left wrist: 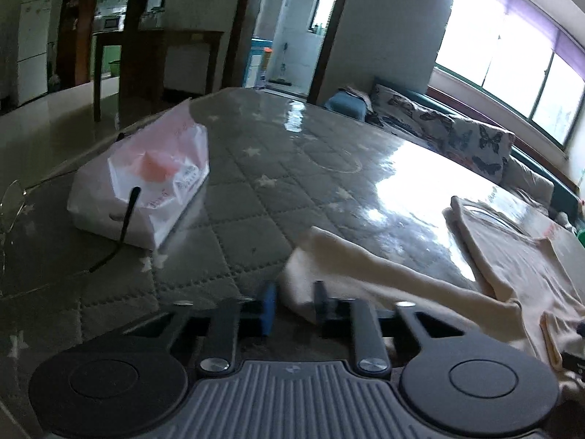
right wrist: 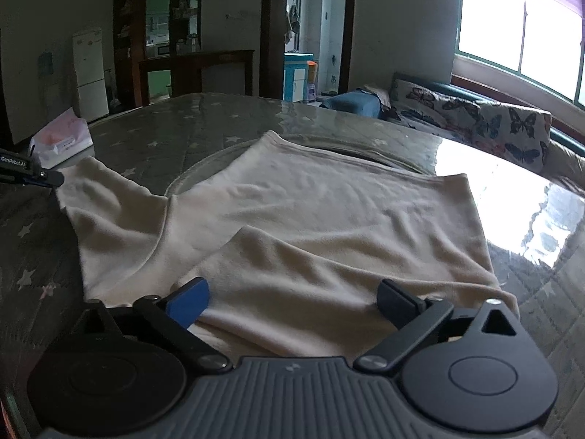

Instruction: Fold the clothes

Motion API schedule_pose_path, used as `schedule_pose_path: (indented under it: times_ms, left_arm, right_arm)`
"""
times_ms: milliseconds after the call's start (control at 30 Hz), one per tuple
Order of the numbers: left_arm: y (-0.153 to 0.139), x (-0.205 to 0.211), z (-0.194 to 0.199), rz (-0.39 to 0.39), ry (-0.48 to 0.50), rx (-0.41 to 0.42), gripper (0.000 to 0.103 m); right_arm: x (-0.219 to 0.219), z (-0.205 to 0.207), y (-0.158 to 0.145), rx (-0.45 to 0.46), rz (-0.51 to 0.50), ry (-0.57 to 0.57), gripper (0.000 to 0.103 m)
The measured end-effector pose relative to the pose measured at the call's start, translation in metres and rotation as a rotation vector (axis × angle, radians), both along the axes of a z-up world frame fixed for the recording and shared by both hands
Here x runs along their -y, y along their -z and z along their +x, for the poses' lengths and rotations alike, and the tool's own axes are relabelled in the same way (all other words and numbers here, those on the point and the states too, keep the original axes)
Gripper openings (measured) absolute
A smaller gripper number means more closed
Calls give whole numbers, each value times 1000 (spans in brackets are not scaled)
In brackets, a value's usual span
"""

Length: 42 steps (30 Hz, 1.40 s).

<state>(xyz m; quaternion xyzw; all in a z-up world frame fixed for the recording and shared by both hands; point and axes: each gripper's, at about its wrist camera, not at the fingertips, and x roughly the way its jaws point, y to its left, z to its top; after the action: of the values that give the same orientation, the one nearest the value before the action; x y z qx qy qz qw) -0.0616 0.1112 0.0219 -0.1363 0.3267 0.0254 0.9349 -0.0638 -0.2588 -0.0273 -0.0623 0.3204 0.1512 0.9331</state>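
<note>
A cream long-sleeved top (right wrist: 329, 205) lies spread on the grey star-quilted table (right wrist: 172, 135). One sleeve is folded over its body near me; the other sleeve (right wrist: 109, 205) stretches out to the left. My right gripper (right wrist: 292, 298) is open wide, with the folded sleeve's cuff lying between its fingers. In the left wrist view, my left gripper (left wrist: 294, 305) is partly open around the cuff end of the outstretched sleeve (left wrist: 365, 274), the fingers not pressed on it. The left gripper's tip also shows in the right wrist view (right wrist: 44, 177) at the sleeve end.
A white and pink plastic bag (left wrist: 146, 186) sits on the table to the left, with a black cable (left wrist: 126, 226) by it. It also shows in the right wrist view (right wrist: 62, 139). A butterfly-print sofa (right wrist: 475, 120) stands behind the table under the window.
</note>
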Motion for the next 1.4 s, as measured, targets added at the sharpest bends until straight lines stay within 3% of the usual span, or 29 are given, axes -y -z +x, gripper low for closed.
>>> schedule_pose_path:
  times_ms: [133, 267, 500, 633, 833, 933, 967, 1033, 1233, 1400]
  left_arm:
    - [-15, -4, -2, -59, 3, 41, 7]
    - [-45, 14, -4, -87, 82, 117, 6]
    - [-101, 93, -4, -100, 377, 241, 6]
    - [-119, 154, -2, -109, 561, 271, 6]
    - [-122, 243, -7, -160, 810, 290, 7]
    - [-110, 275, -9, -138, 905, 250, 14]
    - [-105, 277, -10, -123, 916, 242, 21]
    - [-97, 277, -12, -94, 927, 231, 25]
    - [-74, 216, -9, 43, 772, 215, 25]
    - [-41, 167, -14, 142, 710, 102, 25]
  right_arm:
    - [4, 3, 1, -20, 28, 3, 103]
    - [4, 4, 2, -25, 37, 5, 103]
    - [14, -5, -9, 15, 122, 35, 102]
    - [25, -18, -19, 67, 115, 76, 102]
    - [49, -32, -27, 98, 107, 136, 102]
    - [58, -37, -28, 100, 116, 166, 102]
    - [61, -39, -27, 97, 117, 172, 102]
    - [65, -43, -26, 92, 117, 177, 101]
    - [70, -49, -25, 93, 105, 171, 93]
    - [73, -53, -30, 91, 123, 173, 83]
